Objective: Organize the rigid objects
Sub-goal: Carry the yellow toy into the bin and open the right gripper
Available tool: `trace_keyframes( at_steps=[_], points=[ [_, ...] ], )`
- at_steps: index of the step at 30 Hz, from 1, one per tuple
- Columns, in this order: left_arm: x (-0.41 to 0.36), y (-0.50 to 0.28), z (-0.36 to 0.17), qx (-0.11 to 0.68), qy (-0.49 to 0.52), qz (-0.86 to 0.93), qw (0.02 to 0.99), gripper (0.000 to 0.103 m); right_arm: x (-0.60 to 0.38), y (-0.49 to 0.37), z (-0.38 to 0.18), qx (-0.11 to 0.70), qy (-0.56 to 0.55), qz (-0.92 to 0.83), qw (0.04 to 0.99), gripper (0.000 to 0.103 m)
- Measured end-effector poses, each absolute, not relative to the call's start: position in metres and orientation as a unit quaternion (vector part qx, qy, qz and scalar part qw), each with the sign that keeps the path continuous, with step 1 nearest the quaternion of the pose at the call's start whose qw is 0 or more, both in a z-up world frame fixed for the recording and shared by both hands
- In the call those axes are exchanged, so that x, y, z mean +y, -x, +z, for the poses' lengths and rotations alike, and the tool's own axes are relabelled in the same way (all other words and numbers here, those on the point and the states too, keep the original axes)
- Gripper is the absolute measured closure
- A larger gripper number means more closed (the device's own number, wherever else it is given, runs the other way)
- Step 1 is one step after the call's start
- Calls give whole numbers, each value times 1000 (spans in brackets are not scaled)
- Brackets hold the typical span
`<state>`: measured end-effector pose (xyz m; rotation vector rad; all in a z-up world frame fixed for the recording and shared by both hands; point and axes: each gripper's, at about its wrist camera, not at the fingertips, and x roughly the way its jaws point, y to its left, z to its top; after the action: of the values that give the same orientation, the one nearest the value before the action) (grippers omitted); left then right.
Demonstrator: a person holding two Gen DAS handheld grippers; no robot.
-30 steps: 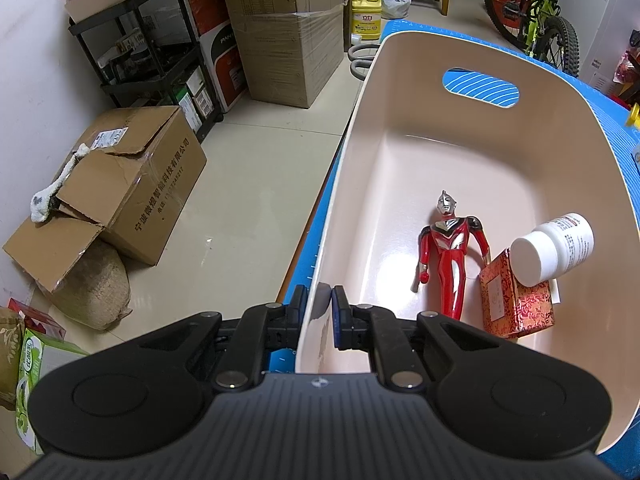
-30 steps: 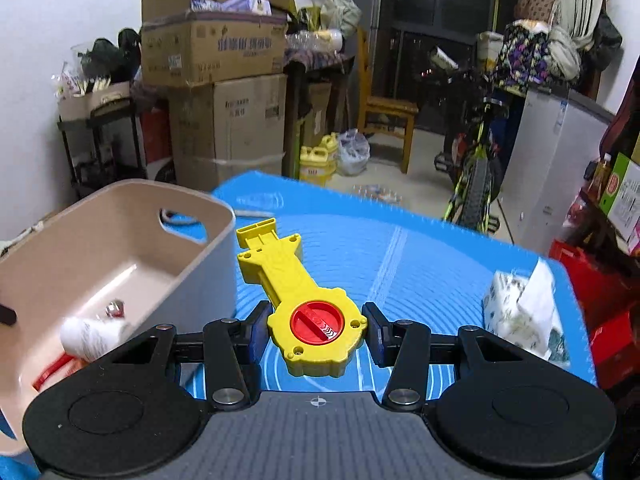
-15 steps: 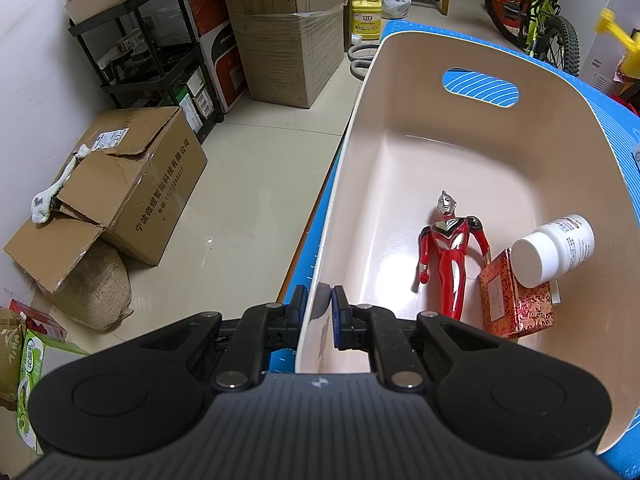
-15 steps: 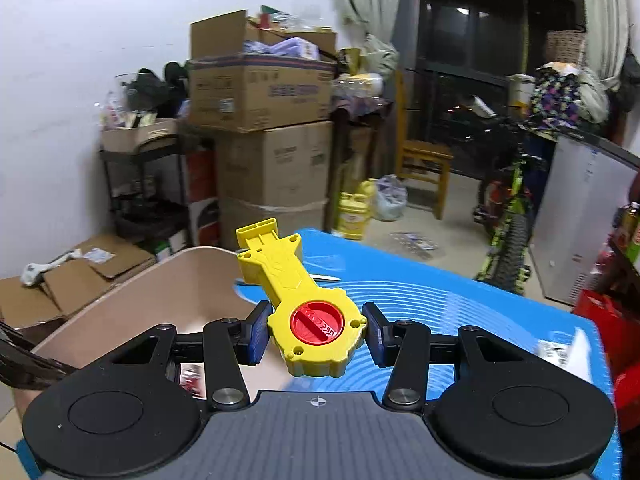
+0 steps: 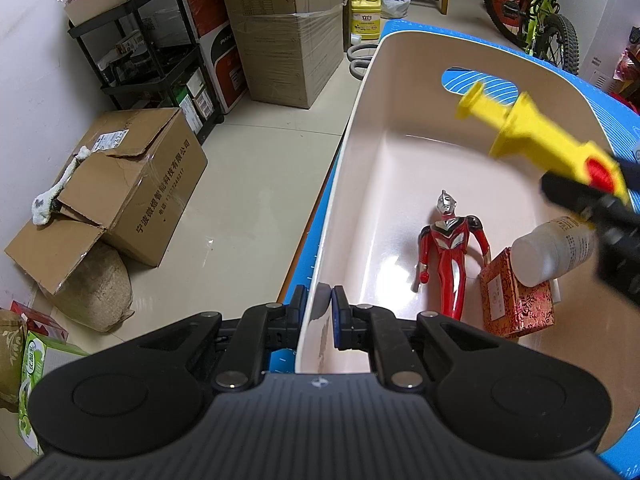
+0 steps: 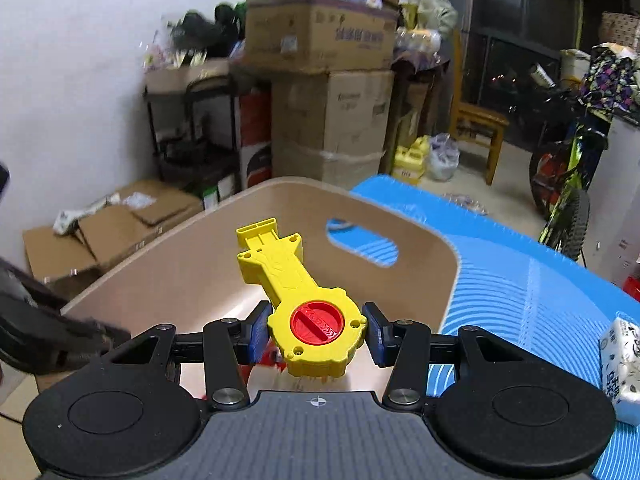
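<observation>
A pink-beige plastic bin (image 5: 362,92) stands on a blue mat (image 6: 520,280). Inside it lie a red and silver hero figure (image 5: 450,256), a red patterned box (image 5: 516,304) and a white pill bottle (image 5: 554,250) resting on the box. My left gripper (image 5: 320,314) is shut on the bin's near rim. My right gripper (image 6: 316,332) is shut on a yellow toy launcher with a red dial (image 6: 308,308) and holds it over the bin (image 6: 192,256). The launcher also shows in the left wrist view (image 5: 536,138), above the bin's right side.
Cardboard boxes (image 5: 132,184), a sack (image 5: 96,288) and a black shelf rack (image 5: 156,60) stand on the floor left of the table. A tissue pack (image 6: 622,368) lies on the mat at right. A bicycle (image 6: 568,184) and wooden chair (image 6: 476,128) stand beyond.
My right gripper has carried the yellow launcher leftward from over the mat to above the bin. My left gripper has stayed clamped on the bin rim.
</observation>
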<state>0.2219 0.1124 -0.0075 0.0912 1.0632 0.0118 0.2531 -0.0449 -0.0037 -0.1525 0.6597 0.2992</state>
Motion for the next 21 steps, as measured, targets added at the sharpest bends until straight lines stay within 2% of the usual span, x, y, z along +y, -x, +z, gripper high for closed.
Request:
trace_keyframes(
  at_steps=[14,16,21],
  points=[
    [112,-222,-7,506,-45,6,861,88,-31,-261,-30,376,95,143,911,49],
    [112,-222,-7,506,-46,6,861,88,-34,-259,-27,371,89,145,913,44],
    [111,-222,-7,506,-47,7,861,88,-44,-253,-8,350,73,145,923,38]
  ],
)
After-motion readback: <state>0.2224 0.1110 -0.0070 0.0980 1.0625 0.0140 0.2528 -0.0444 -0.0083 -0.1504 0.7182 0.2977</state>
